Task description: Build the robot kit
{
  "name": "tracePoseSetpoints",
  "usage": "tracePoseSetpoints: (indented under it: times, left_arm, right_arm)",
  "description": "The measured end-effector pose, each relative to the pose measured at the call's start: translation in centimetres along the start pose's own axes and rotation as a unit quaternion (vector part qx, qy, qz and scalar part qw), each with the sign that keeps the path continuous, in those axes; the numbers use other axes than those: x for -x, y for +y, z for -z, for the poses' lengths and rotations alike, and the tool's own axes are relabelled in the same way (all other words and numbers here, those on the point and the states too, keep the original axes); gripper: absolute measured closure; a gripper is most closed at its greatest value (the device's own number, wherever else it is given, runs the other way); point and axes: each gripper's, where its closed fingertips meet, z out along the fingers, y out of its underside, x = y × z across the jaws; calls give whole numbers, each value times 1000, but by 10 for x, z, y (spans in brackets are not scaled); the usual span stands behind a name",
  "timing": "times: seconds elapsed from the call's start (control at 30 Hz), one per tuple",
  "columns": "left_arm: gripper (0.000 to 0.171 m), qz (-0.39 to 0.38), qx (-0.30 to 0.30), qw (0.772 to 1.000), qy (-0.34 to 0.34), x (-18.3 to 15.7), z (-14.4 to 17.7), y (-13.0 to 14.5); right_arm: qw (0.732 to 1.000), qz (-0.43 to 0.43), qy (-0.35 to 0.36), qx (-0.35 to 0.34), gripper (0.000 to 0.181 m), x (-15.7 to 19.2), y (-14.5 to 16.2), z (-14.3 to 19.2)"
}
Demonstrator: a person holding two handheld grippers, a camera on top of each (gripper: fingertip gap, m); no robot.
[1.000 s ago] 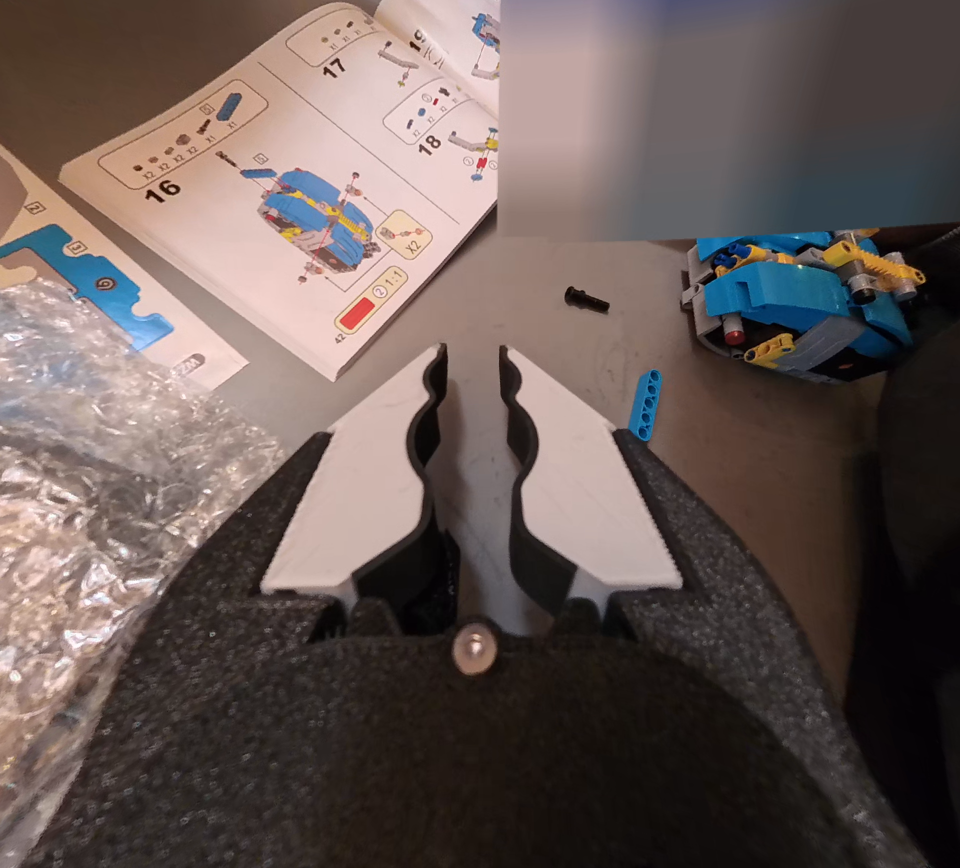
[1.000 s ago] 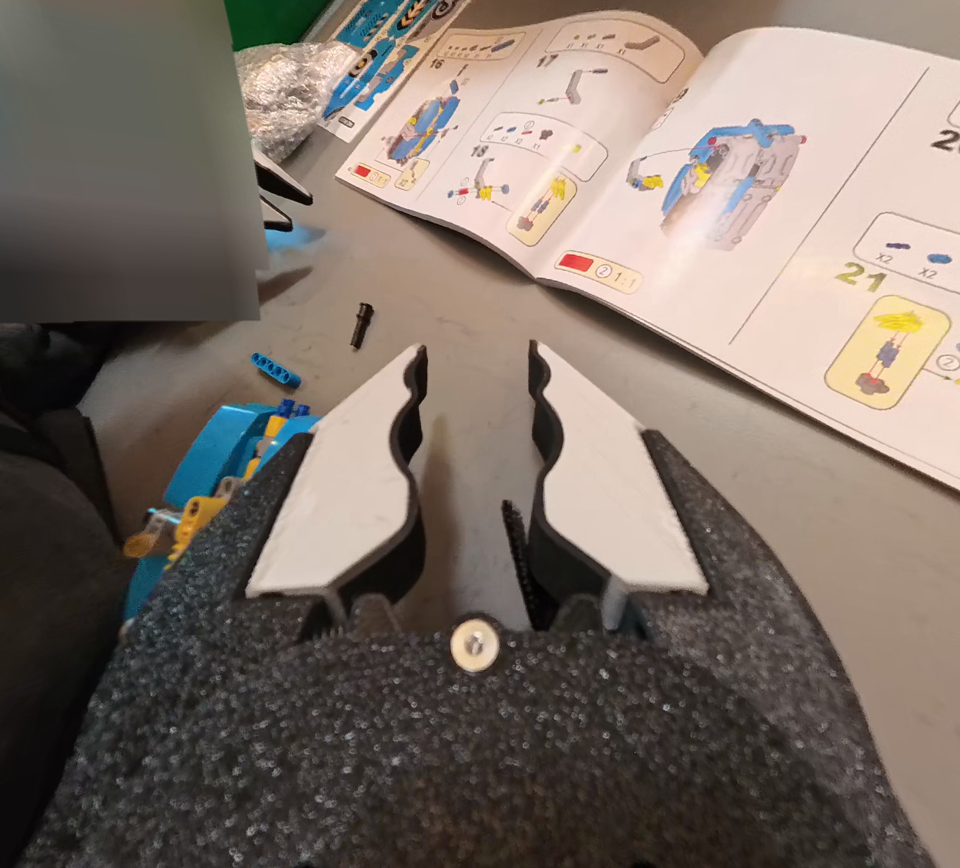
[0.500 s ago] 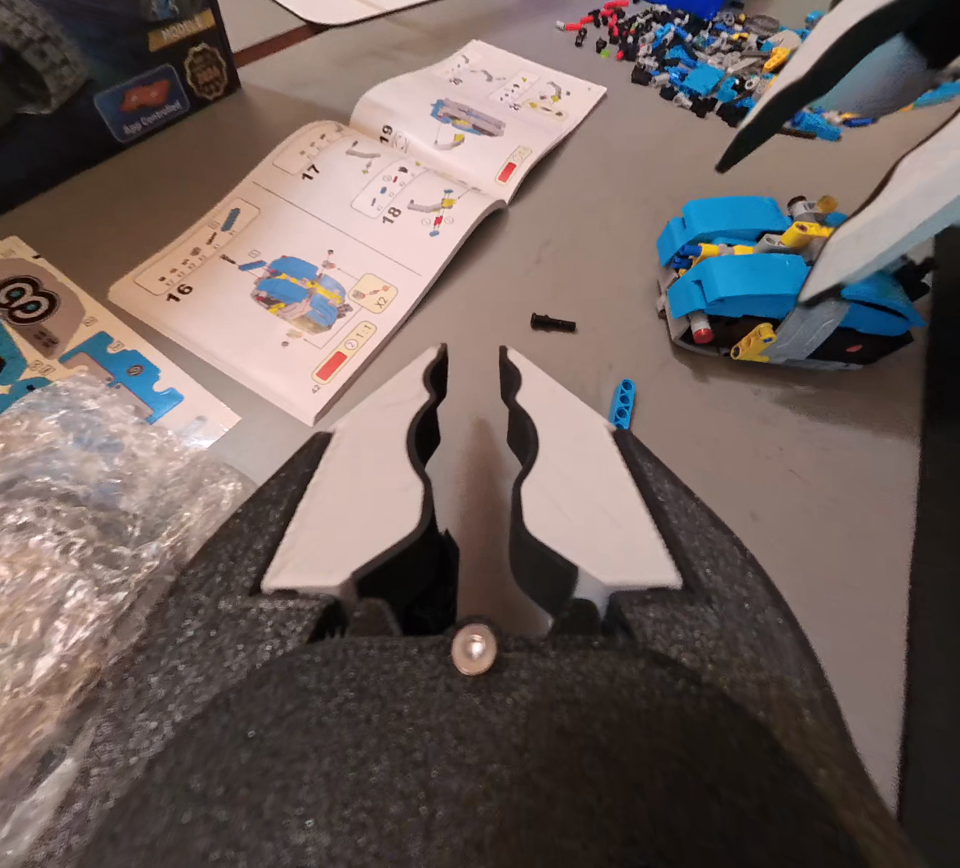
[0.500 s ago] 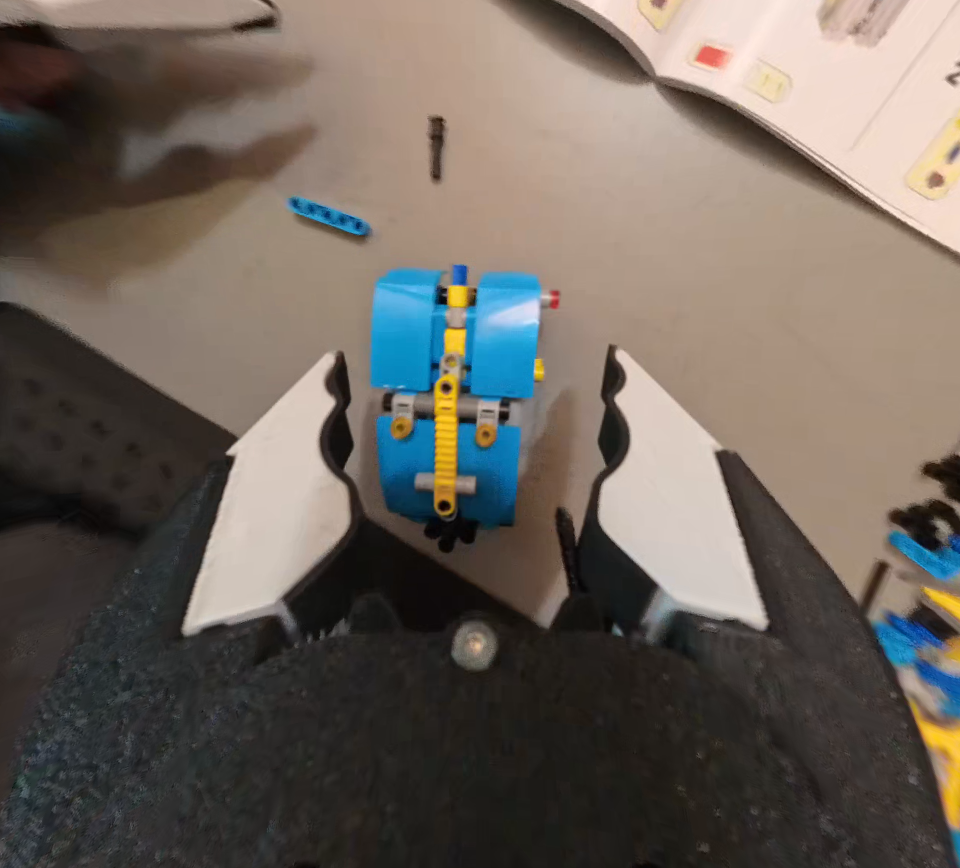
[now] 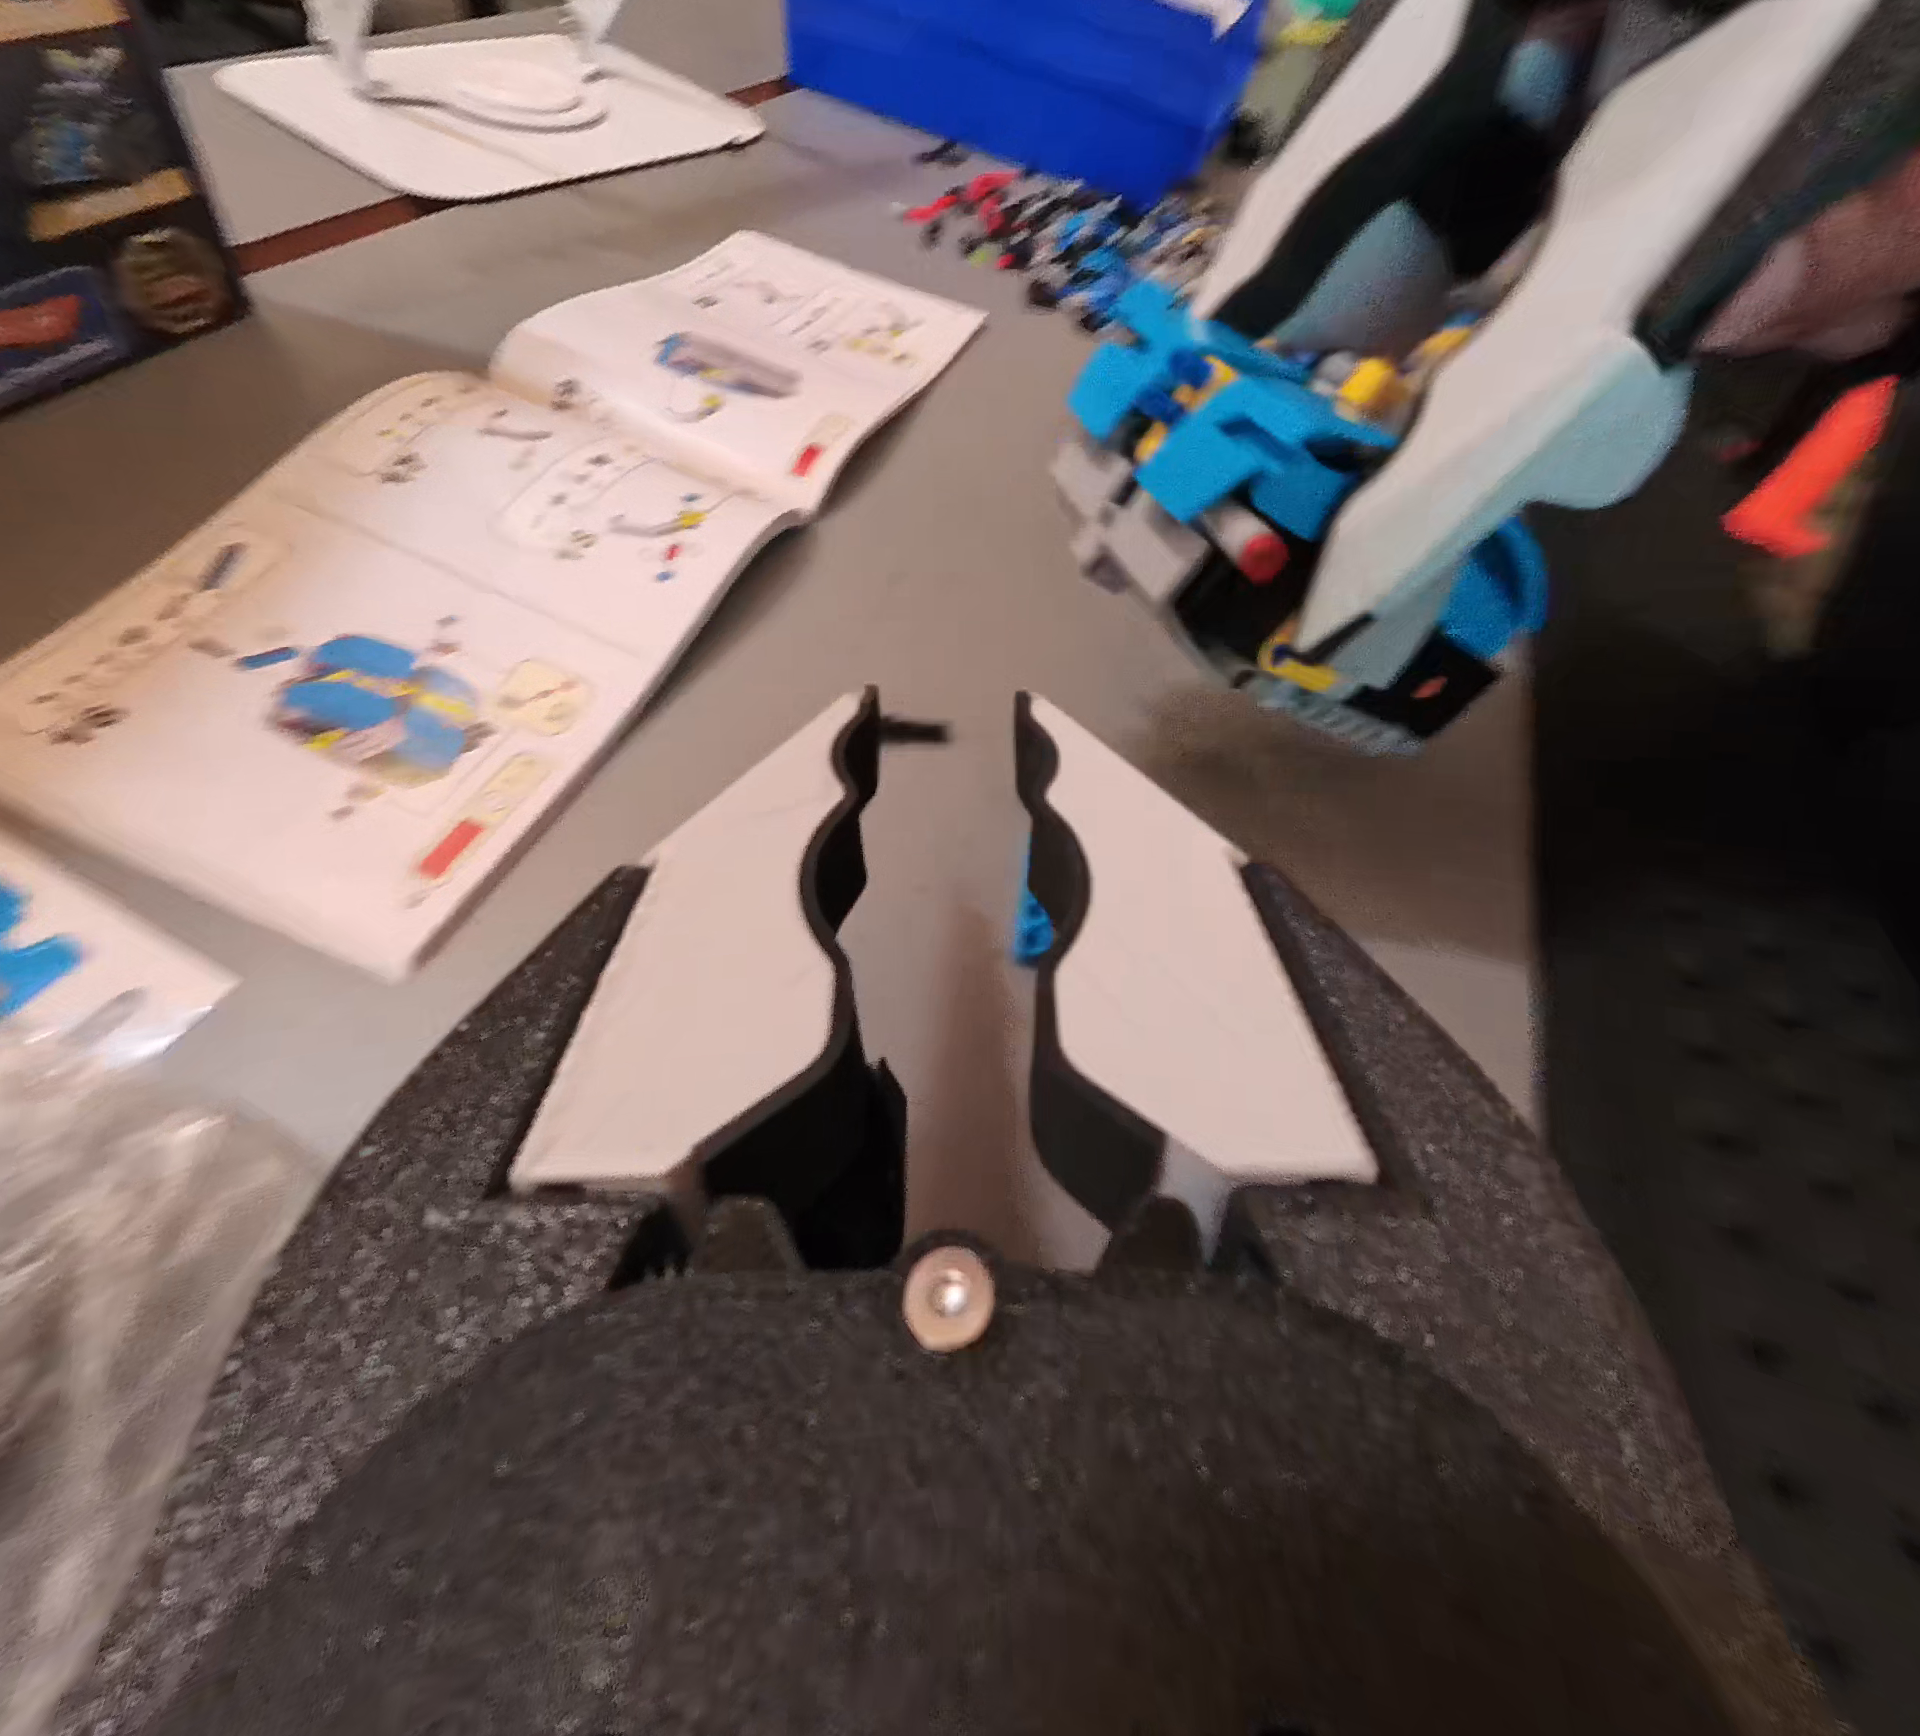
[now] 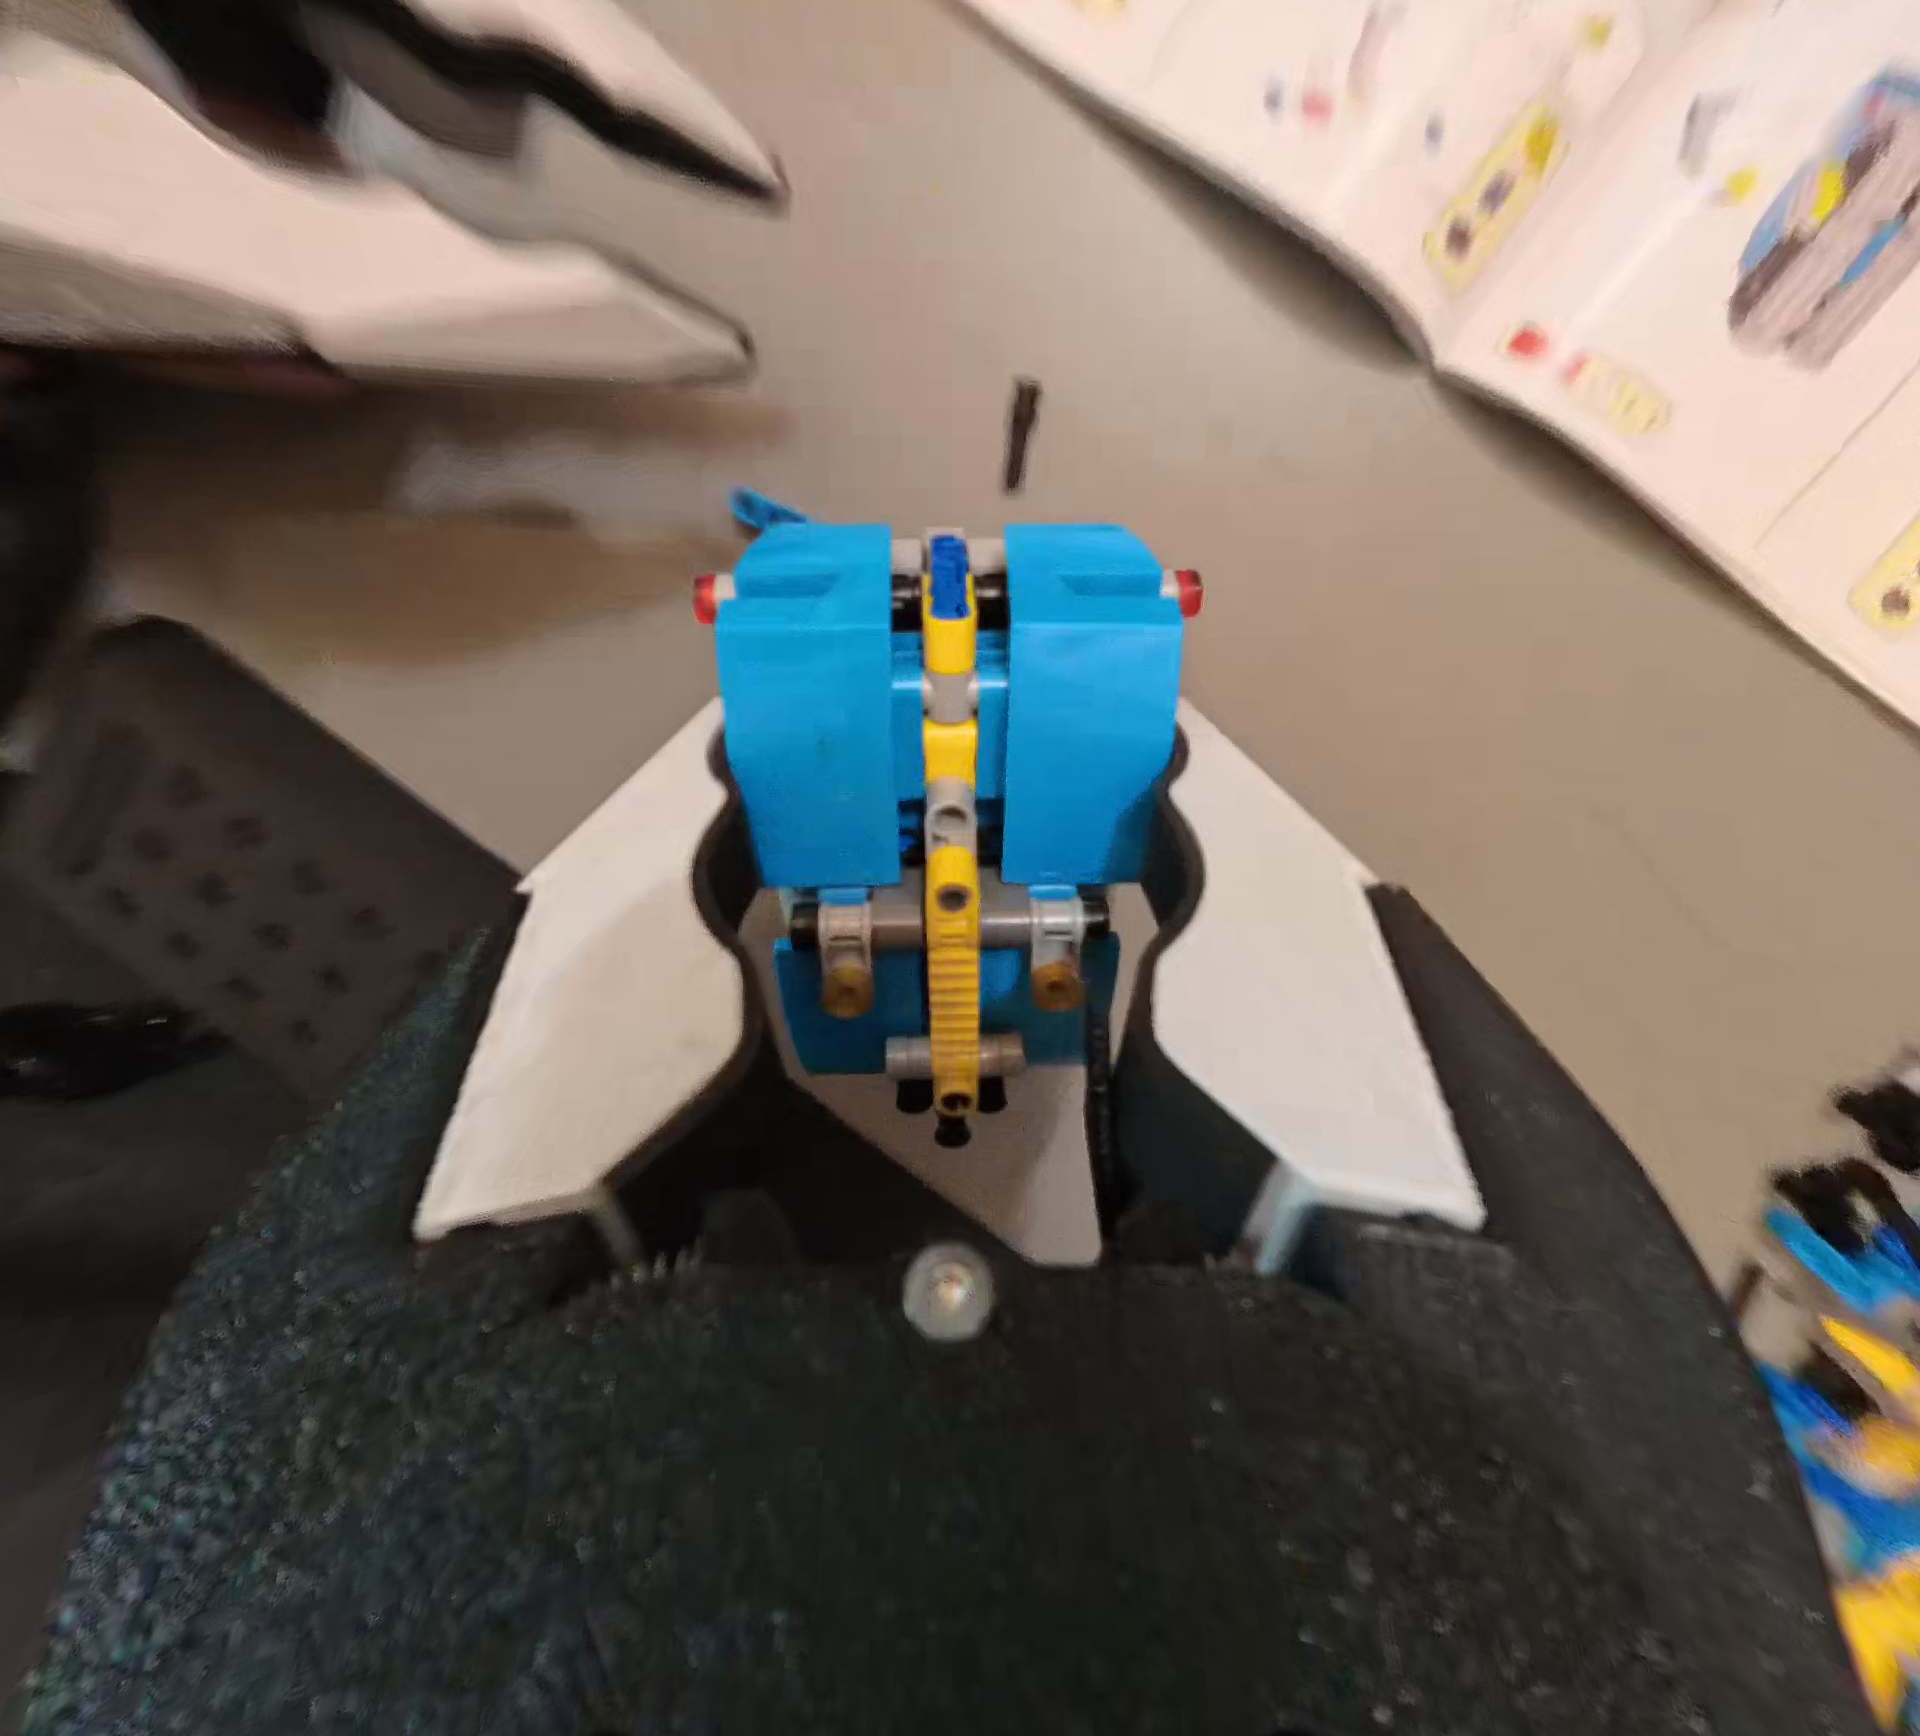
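**Holding the blue brick model off the bench while the other gripper hangs empty**

Crinkled clear plastic wrap (image 5: 94, 1323) lies at the far left of the grey bench (image 5: 935, 585), with a sticker sheet (image 5: 62, 948) just beside it and a dark printed box (image 5: 94, 159) standing behind. Next comes an open instruction booklet (image 5: 436, 606), lying flat with its pages up.

The left gripper (image 5: 940, 720) hovers over bare bench with its jaws a little apart and nothing between them. A small black pin (image 5: 914, 730) lies on the bench just beyond its fingertips, and a small blue beam (image 5: 1031, 928) peeks out beside its right finger.

To the right, the right gripper (image 6: 951, 751) is clamped on a blue, yellow and grey brick model (image 6: 951, 751), one finger pressed to each blue side panel. In the left wrist view the model appears lifted clear of the bench and tilted, a shadow under it, though the blur leaves that unsure.

As to progress, the model looks partly built; the pin and beam are not yet fitted to anything, and loose bricks (image 5: 1039, 232) remain scattered farther back.

Behind them sit a blue bin (image 5: 987, 65) and a white stand (image 5: 488, 117). The room beyond is too blurred to read.
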Motion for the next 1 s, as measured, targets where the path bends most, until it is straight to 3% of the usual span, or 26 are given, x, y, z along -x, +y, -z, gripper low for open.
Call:
tracePoseSetpoints:
  times: [0.1,0.23,0.33,0.43,0.53,0.57,0.67,0.9,1.0]
  left_arm:
    - [116,72,-57,988,126,-31,5,-19]
    - [78,186,-115,933,287,-59,23,-44]
    - [71,192,-114,917,331,-74,27,-46]
    - [69,203,-109,903,364,-90,29,-47]
    - [74,228,-101,889,385,-100,28,-45]
    - [84,239,-102,883,390,-101,27,-46]
    - [85,244,-91,879,399,-101,28,-43]
    - [92,183,-59,918,348,-94,21,-30]
    - [94,193,-50,917,347,-91,19,-27]
  right_arm:
    - [986,-19,-108,-124,107,14,-25,28]
    - [931,-76,-283,-219,107,28,-36,50]
    - [891,-83,-368,-252,106,42,-40,56]
    - [860,-61,-409,-298,107,63,-47,63]
    - [843,-48,-415,-338,107,78,-54,68]
    - [853,-43,-401,-332,107,81,-53,62]
    - [867,-31,-374,-329,108,84,-50,54]
    - [875,33,-338,-346,108,77,-38,46]
    - [861,28,-364,-355,108,74,-31,44]
